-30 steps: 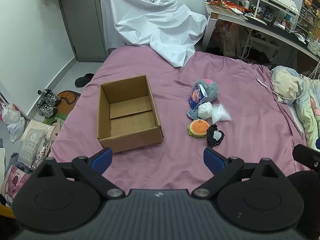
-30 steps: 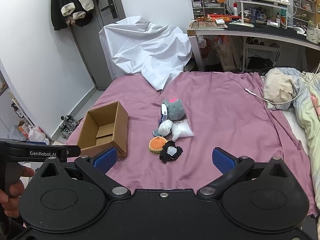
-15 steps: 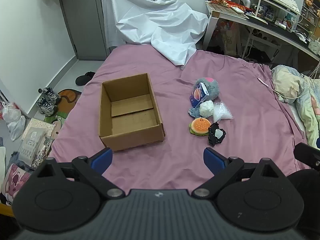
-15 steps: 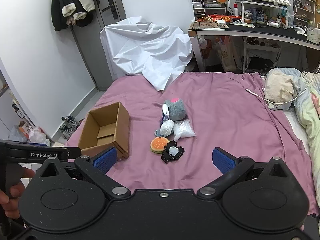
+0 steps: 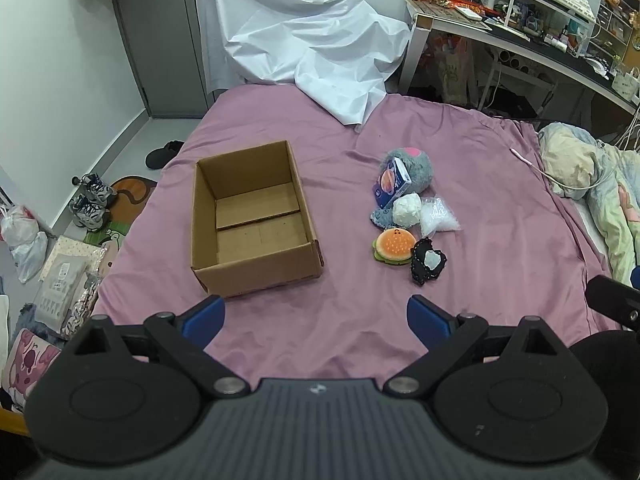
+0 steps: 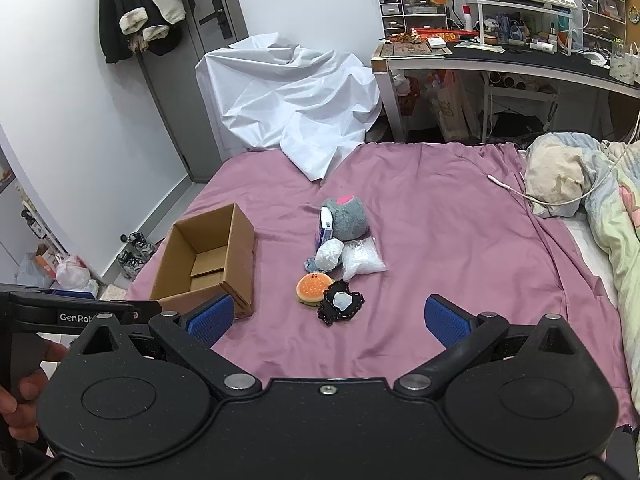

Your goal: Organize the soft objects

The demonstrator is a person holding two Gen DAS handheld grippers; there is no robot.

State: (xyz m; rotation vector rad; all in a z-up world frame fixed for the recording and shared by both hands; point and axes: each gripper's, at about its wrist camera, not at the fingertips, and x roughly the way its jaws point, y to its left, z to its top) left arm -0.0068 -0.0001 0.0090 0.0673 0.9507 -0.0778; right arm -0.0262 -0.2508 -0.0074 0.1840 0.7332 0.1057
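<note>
We hold both grippers spread wide and empty; the soft pile (image 6: 340,264) lies straight ahead of our right gripper (image 6: 328,318), cardboard box (image 6: 208,260) to its left.

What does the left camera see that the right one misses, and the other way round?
Only the left view shows the slipper and the packets on the floor. Only the right view shows the coats on the door, and a hand holding the left gripper. Both show the empty box, the burger toy in the pile of soft things, the bed, and open fingers.
</note>
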